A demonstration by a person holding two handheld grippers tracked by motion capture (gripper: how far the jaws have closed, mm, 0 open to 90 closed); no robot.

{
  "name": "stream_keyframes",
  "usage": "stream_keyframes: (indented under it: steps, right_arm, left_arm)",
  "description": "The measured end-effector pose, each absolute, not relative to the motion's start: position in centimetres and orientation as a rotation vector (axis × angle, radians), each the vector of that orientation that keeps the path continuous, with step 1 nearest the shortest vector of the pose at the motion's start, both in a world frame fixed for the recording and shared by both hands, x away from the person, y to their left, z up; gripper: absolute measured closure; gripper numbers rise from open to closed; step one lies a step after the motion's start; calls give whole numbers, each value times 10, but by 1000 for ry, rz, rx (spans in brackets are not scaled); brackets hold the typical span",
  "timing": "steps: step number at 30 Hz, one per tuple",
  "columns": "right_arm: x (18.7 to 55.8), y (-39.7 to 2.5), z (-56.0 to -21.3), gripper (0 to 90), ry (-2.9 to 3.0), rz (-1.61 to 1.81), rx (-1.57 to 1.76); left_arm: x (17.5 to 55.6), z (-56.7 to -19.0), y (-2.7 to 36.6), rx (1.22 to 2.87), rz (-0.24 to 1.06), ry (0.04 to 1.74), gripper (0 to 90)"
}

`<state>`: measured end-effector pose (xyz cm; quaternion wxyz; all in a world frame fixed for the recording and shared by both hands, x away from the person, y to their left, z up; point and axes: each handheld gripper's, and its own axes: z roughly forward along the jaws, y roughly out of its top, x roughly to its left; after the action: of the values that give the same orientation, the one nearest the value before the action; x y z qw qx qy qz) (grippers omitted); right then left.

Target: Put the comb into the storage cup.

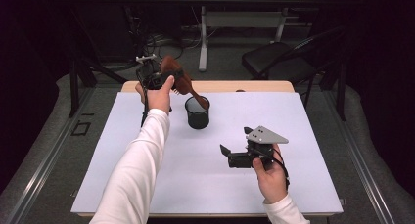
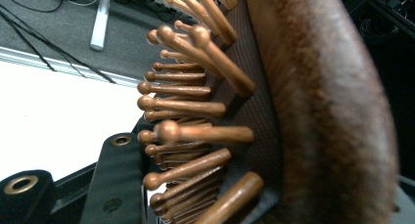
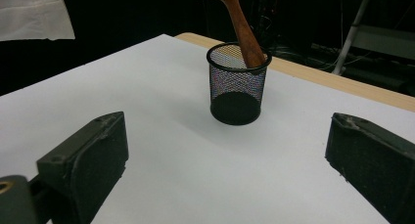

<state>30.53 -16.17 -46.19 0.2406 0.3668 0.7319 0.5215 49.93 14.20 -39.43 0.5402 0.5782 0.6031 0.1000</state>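
Observation:
A brown wooden hairbrush (image 1: 175,73) with round-tipped wooden pins (image 2: 186,106) is tilted above the table, and my left gripper (image 1: 166,79) is shut on its head. Its handle (image 3: 243,31) slants down into a black mesh cup (image 1: 197,114) that stands upright on the white table cover (image 1: 147,185). In the left gripper view one black finger (image 2: 115,175) lies against the pin side of the brush head (image 2: 318,111). My right gripper (image 1: 236,141) is held low over the table at the front right, open and holding nothing, and it faces the cup (image 3: 237,87).
The table's wooden back edge (image 1: 264,86) shows behind the white cover. A dark folding chair (image 1: 279,57) stands behind the table at the right. Another table's white leg (image 1: 203,38) and loose cables (image 1: 156,40) are on the floor beyond.

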Motion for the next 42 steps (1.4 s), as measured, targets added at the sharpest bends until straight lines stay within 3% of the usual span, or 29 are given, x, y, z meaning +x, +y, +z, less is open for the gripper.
stream_keyframes:
  steps: [42]
  right_arm:
    - [306, -163, -463, 18, 2002, 1426, 1011]
  left_arm:
    - [506, -429, 137, 1385, 229, 1493, 493]
